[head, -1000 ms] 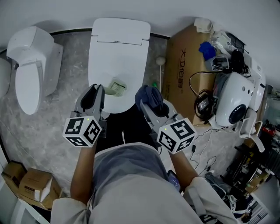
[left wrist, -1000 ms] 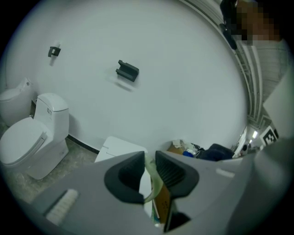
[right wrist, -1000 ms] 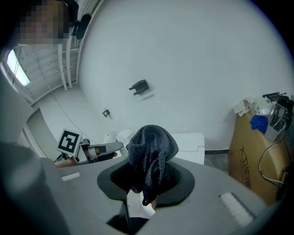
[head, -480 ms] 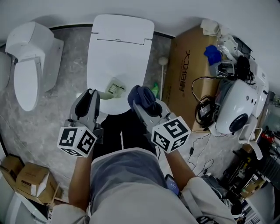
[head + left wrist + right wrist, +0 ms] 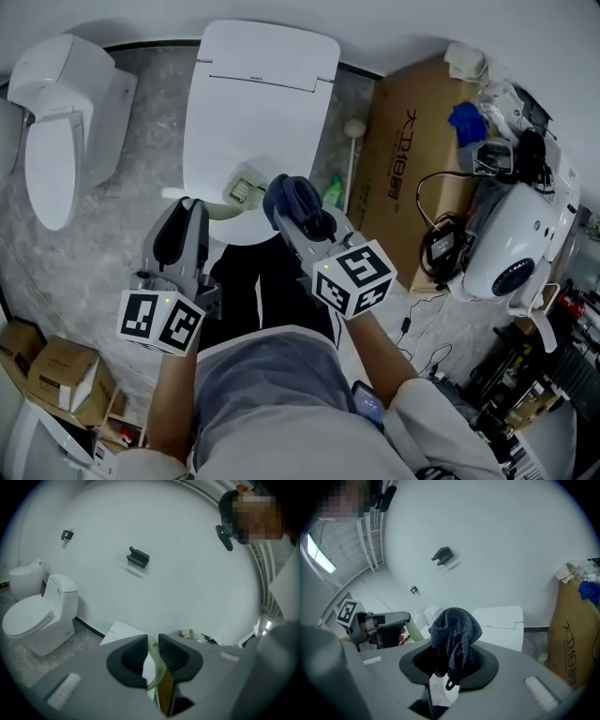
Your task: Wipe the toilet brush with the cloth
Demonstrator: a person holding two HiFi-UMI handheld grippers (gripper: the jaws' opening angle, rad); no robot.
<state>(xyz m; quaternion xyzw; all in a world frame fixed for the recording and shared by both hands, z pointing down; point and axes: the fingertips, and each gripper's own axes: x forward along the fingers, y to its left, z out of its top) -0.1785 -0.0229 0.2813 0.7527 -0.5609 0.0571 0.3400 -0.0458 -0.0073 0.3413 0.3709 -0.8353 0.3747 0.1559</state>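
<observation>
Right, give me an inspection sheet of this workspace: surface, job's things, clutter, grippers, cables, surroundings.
Surface: white toilet, lid closed; grey mottled floor.
Job's things: pale green toilet brush by the lid's front; dark blue cloth, bunched.
Clutter: cardboard box with odds on top; small boxes on the floor at lower left.
Grippers: left gripper shut on the toilet brush's handle; right gripper shut on the cloth.
Cables: black cables beside a white appliance.
Surroundings: second toilet at left; plain white wall behind.
</observation>
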